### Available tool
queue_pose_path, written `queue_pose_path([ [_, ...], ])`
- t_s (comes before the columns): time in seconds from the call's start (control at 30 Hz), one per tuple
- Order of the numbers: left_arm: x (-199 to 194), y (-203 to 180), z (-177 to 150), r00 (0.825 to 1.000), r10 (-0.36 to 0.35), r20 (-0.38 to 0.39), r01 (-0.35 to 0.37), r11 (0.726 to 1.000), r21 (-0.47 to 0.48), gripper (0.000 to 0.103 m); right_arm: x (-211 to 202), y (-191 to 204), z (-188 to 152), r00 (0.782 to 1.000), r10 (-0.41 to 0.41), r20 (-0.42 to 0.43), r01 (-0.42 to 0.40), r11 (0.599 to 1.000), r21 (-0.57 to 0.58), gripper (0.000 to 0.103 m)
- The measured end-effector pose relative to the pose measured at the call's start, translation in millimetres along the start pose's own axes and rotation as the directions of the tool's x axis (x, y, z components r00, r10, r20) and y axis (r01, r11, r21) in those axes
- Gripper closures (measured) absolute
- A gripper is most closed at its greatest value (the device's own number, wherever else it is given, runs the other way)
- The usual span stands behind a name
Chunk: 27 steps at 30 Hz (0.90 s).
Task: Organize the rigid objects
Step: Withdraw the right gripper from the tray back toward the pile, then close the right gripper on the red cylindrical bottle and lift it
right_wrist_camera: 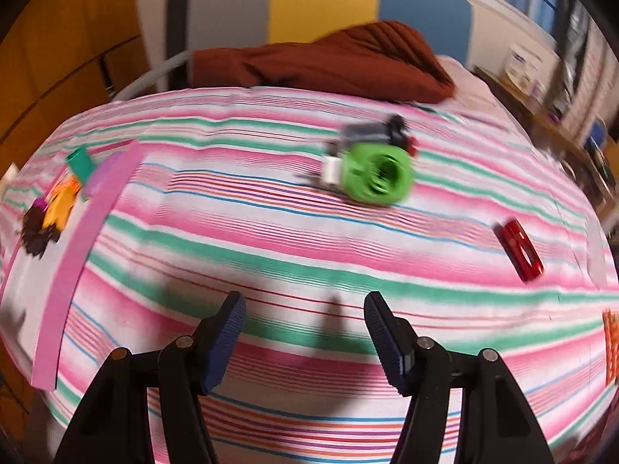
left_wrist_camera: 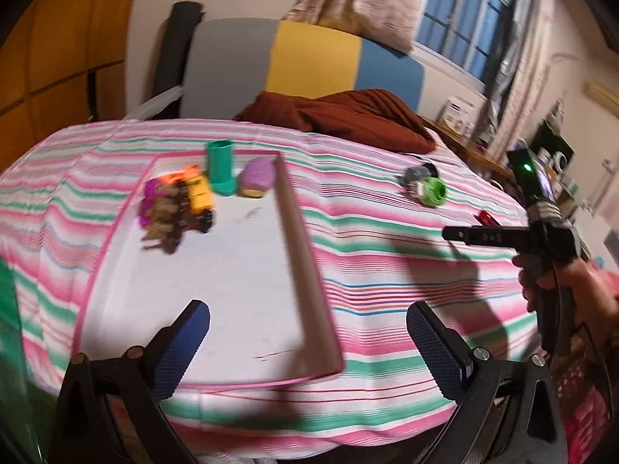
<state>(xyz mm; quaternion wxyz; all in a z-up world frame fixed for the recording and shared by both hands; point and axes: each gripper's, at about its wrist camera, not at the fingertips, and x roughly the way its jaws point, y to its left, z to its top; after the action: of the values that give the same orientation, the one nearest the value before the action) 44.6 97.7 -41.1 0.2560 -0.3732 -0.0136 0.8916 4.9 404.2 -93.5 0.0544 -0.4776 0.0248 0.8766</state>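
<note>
Right gripper (right_wrist_camera: 305,342), jaws apart and empty, points toward the green toy (right_wrist_camera: 377,178) lying on the bed (right_wrist_camera: 271,239) right of the tray (left_wrist_camera: 232,270); left gripper (left_wrist_camera: 309,348), also open, hangs over the tray's near end, farther from the toy.

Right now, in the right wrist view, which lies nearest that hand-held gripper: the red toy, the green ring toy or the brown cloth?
1. Red toy, on the right.
2. Green ring toy, middle of the bedspread.
3. Brown cloth, at the back.

Black claw (right_wrist_camera: 305,342) arms; blue ribbed pads (right_wrist_camera: 387,344); silver screws.
</note>
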Motion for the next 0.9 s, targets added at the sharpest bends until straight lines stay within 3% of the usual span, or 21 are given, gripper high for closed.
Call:
queue_pose_path([
  [0.43,8.8,-49.7,1.9,0.997,-0.068,-0.039,0.073,0.987,0.144,0.0,2.2,-74.0,10.5,0.994,-0.106,-0.041,0.11,0.988,0.106,0.039],
  [0.6,15.4,-55.2,2.0,0.996,-0.062,-0.057,0.07,0.985,0.16,0.0,7.0,-122.6,28.2,0.971,-0.235,-0.034,0.237,0.954,0.181,0.039],
  [0.73,17.4,-59.7,0.8,0.997,-0.052,-0.065,0.063,0.982,0.18,0.0,14.0,-158.6,41.7,0.935,-0.355,-0.014,0.349,0.913,0.212,0.039],
  [0.9,18.6,-63.8,-1.1,0.996,-0.044,-0.071,0.058,0.978,0.2,0.0,25.5,-189.9,48.2,0.929,-0.37,0.01,0.357,0.903,0.239,0.039],
])
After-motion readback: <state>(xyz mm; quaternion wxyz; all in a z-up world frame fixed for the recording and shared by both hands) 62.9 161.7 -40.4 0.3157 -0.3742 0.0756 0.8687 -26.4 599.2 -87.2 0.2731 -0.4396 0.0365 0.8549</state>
